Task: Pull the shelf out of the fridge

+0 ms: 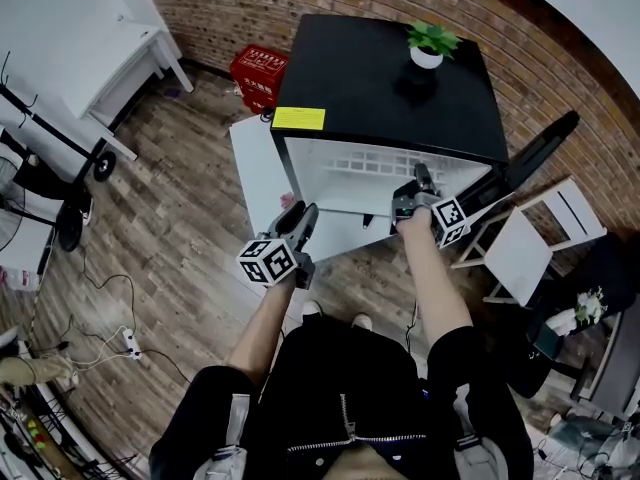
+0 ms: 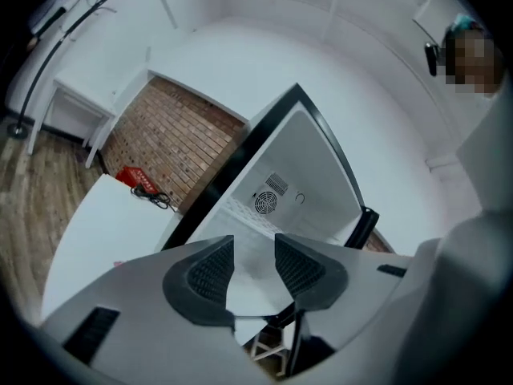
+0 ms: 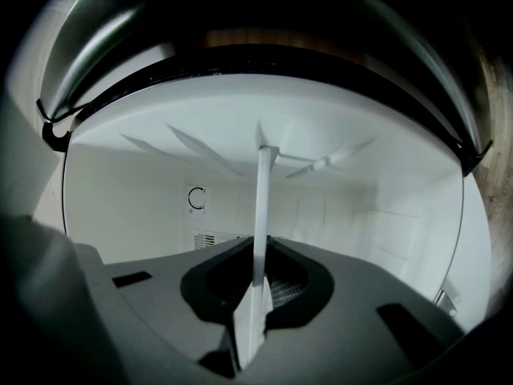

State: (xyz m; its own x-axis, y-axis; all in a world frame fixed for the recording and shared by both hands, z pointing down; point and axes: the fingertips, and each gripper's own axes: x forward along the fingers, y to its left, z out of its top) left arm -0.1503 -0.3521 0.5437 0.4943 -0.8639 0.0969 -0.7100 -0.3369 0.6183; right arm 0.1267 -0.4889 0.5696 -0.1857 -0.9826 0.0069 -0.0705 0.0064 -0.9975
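While your right gripper [image 3: 258, 283] bites down on the front edge of the white shelf [image 3: 261, 207], its jaws are pressed together on that thin panel, which runs edge-on from the pads straight back into the fridge [image 1: 390, 78]. The shelf sits inside the white cabinet, with only its front edge at the mouth where you hold it. A round dial [image 3: 197, 199] shows on the back wall beside it.

Your left gripper [image 2: 252, 267] holds nothing. Its jaws stand apart with bare space between the ribbed pads [image 2: 210, 271], and it hangs just in front of the fridge opening, to the left of the right gripper and apart from the shelf. Past its jaws you look into the cabinet at a round fan vent [image 2: 267, 203] on the back wall.

From your head view the white fridge door [image 1: 258, 163] is swung open to the left. A potted plant [image 1: 430, 43] stands near the back right corner of the fridge's black top, and a yellow sticker [image 1: 299, 118] lies at its front left corner. A red crate [image 1: 258, 76] rests on the wooden floor against the brick wall, behind the door.
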